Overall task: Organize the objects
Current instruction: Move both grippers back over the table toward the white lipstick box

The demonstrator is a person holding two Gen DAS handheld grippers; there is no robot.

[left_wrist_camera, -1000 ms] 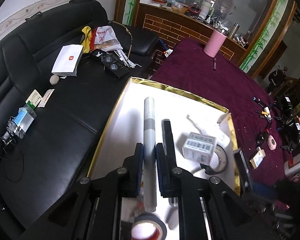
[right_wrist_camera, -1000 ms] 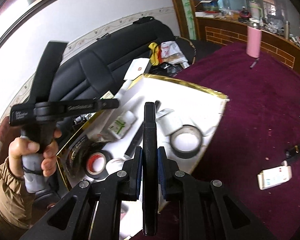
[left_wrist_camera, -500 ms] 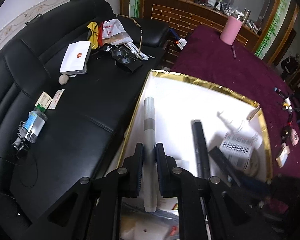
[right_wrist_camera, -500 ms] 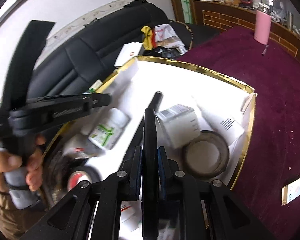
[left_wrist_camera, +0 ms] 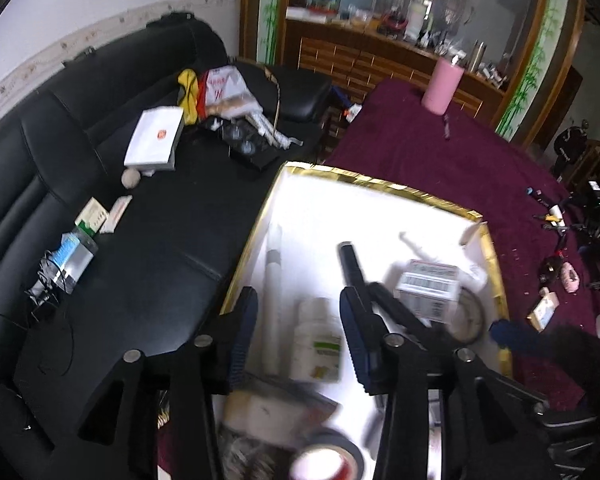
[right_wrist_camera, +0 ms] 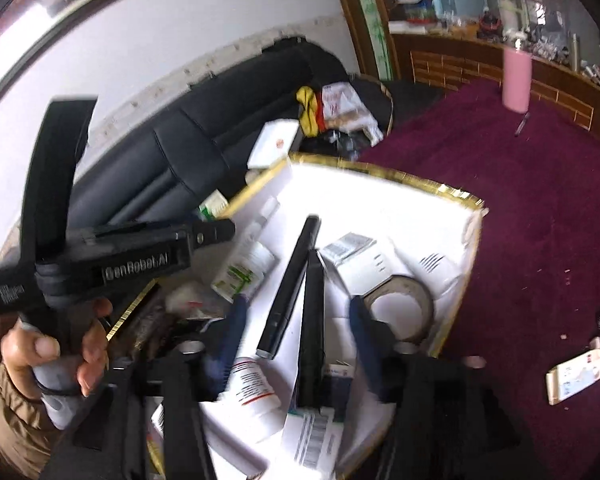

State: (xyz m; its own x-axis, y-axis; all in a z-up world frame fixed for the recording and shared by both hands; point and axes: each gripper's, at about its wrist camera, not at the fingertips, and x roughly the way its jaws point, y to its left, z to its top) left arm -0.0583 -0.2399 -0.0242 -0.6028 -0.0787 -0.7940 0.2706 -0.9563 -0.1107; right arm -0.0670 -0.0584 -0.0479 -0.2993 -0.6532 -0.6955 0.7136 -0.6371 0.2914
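A white box with a gold rim [left_wrist_camera: 380,186] [right_wrist_camera: 420,186] holds the objects. My left gripper [left_wrist_camera: 298,320] hangs over its near left part with its jaws opening. A silver marker [left_wrist_camera: 274,296] lies loose between the fingers, near the left one, beside a white bottle with a green label [left_wrist_camera: 320,340] [right_wrist_camera: 244,268]. My right gripper [right_wrist_camera: 298,332] is also opening over the box. A black stick [right_wrist_camera: 312,320] lies between its fingers, touching neither pad, next to a black pen [right_wrist_camera: 292,284] [left_wrist_camera: 350,262]. A hand [right_wrist_camera: 40,356] holds the left gripper's handle [right_wrist_camera: 100,264].
In the box are also a barcode carton [left_wrist_camera: 428,288], a tape roll [right_wrist_camera: 400,304], a red-labelled bottle [right_wrist_camera: 256,392] and red-cored tape [left_wrist_camera: 324,460]. A black sofa [left_wrist_camera: 120,240] with clutter lies left. The purple cloth [right_wrist_camera: 540,220] carries a pink cup [right_wrist_camera: 518,80] and a phone [right_wrist_camera: 578,376].
Both grippers have gone from shut to open. The left one let go of the silver marker and the right one of the black stick; both now lie in the box.
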